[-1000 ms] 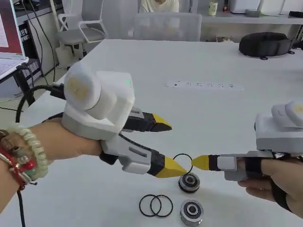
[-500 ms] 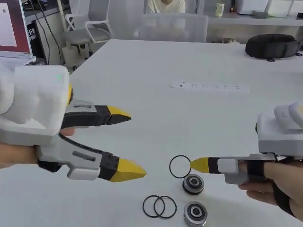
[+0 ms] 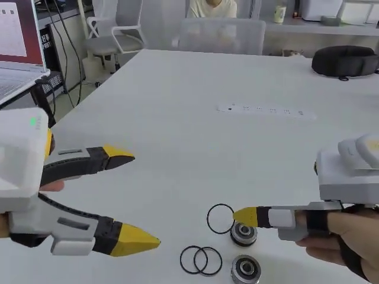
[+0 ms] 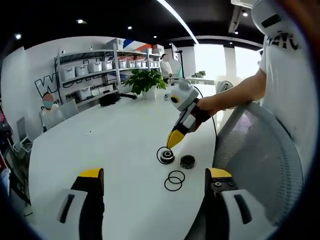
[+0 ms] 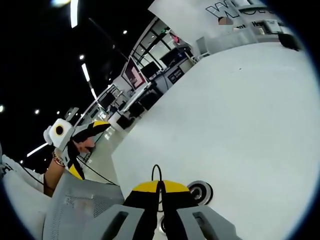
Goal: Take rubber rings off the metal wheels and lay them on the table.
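Right gripper (image 3: 240,216) is being held low over the white table (image 3: 195,118), with its yellow-tipped jaws being pressed together on the edge of a thin black rubber ring (image 3: 208,218). This ring's loop is being carried out beyond the jaw tips, just beside the farther metal wheel (image 3: 243,233); whether it is touching the tabletop cannot be told. That wheel is lying flat under the gripper's tips, and the nearer metal wheel (image 3: 245,269) is lying flat close by, towards the table's near edge. Two loose rings (image 3: 201,260) are lying overlapped on the table, just left of the nearer wheel. Well off to the left, the left gripper (image 3: 145,200) is being held apart from the wheels and rings, its jaws being spread wide with nothing between them. A white power strip (image 3: 266,109) is lying farther up the table.
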The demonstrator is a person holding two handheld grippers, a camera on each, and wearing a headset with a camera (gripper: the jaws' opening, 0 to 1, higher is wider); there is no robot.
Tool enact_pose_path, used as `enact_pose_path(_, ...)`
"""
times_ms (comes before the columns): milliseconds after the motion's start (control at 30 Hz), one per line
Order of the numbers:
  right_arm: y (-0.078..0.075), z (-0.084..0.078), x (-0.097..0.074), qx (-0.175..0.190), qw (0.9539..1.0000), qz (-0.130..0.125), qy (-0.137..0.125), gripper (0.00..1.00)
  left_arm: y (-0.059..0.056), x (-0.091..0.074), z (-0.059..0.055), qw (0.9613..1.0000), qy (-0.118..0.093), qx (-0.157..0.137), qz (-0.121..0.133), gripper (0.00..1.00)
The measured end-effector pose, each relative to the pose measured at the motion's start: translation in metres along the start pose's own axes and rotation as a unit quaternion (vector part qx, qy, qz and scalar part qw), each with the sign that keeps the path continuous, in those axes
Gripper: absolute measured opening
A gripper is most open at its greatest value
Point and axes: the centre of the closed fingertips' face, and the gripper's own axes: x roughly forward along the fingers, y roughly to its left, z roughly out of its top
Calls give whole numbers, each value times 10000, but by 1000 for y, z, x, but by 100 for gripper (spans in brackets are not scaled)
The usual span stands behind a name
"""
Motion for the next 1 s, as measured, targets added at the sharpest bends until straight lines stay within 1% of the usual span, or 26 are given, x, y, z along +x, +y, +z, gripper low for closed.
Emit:
enact_pose_path(67,2,-2,1,-5,10000,40,36,0,-4,0,-3,9998,-62,-165,-17,83)
enact_pose_path(167,4,-4,3,-6,9999,96,86,0,-13,1,-8,9996,-83,-262,-120,87)
enact_pose_path(200,4,-5,4,-8,9999,114,107,0,-14,1,-10,9995,-88,-274,-127,88)
enact_pose_path(300,6,-8,6,-10,9997,159,178,0,-18,1,-15,9989,-120,-429,-147,91)
enact_pose_path(367,8,-11,8,-7,9995,195,232,0,-19,2,-19,9987,-95,-491,-126,92)
enact_pose_path(433,8,-14,10,-14,9993,225,290,0,-20,3,-24,9988,-25,-493,-61,94)
enact_pose_path(500,8,-17,12,-13,9991,257,345,0,-23,4,-30,9986,49,-523,-81,96)
enact_pose_path(567,10,-19,14,-22,9988,278,395,0,-26,6,-33,9982,78,-579,-124,96)
enact_pose_path(733,14,-29,20,-60,9977,322,586,0,-36,9,-36,9977,108,-640,-219,99)
enact_pose_path(833,15,-35,24,-81,9970,332,699,0,-39,10,-37,9976,119,-630,-252,99)
enact_pose_path(900,16,-40,26,-112,9962,338,793,0,-41,10,-37,9974,112,-662,-278,99)
enact_pose_path(1000,16,-44,28,-170,9957,293,857,0,-43,11,-40,9968,115,-729,-303,99)
